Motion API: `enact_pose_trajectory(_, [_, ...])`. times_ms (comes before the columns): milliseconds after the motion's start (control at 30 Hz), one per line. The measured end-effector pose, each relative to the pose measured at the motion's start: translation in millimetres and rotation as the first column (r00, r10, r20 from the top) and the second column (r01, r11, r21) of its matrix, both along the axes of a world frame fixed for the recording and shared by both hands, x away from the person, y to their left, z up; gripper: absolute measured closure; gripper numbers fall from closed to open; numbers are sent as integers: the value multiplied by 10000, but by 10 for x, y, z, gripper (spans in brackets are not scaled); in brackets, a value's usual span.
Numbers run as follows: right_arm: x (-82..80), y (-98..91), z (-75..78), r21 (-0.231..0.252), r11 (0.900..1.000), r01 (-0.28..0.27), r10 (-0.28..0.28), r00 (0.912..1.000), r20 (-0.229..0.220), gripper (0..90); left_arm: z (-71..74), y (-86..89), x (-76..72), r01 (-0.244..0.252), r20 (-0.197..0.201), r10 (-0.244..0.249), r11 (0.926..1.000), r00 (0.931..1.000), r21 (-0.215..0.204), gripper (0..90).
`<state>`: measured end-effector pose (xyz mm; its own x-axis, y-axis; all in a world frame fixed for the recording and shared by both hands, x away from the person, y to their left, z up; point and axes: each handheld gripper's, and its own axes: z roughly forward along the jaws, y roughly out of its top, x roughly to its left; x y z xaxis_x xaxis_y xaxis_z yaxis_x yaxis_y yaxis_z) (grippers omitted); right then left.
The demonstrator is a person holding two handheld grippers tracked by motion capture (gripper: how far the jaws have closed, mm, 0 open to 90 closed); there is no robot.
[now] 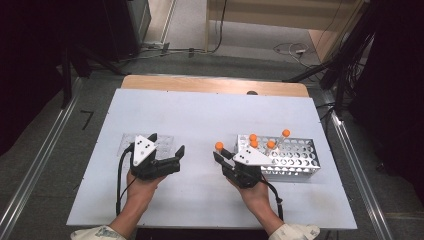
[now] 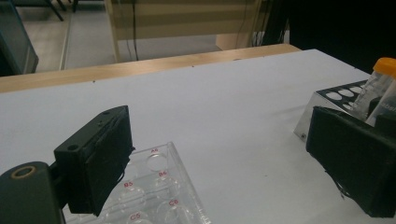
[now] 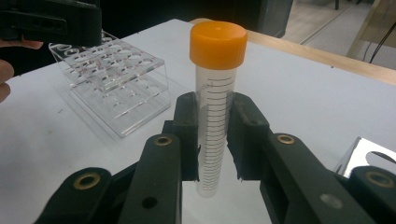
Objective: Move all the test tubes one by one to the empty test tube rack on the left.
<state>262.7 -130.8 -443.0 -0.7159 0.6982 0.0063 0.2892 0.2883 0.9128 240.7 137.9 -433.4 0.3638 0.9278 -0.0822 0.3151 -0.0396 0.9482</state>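
Observation:
My right gripper [image 1: 223,154] [image 3: 215,140] is shut on a clear graduated tube [image 3: 214,116] with an orange cap [image 1: 219,145], held upright just above the white table, left of the metal rack [image 1: 297,159]. Several more orange-capped tubes [image 1: 270,144] stand in that metal rack. My left gripper [image 1: 166,143] [image 2: 219,128] is open with nothing between its fingers, hovering over the clear plastic rack [image 1: 126,142] [image 2: 161,186], whose wells look empty. In the right gripper view the clear rack [image 3: 116,79] lies beyond the tube at the left.
The white board [image 1: 200,115] lies on a wooden table whose far edge [image 1: 215,85] shows behind it. In the left gripper view the metal rack's corner [image 2: 322,105] and an orange-capped tube [image 2: 379,79] stand at the right. Floor, cables and dark frames surround the table.

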Motion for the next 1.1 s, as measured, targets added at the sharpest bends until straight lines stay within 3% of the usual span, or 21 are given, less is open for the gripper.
enact_pose_trajectory(667, [82,115,-51,-24,9999,-120,119,9998,-180,722,113,-146,9,709,224,-705,9973,9973,-210,92])
enact_pose_trajectory(1100, [72,215,-49,-18,9992,-410,410,9990,-203,722,120,-307,20,1554,159,-1551,9875,9878,-251,127])
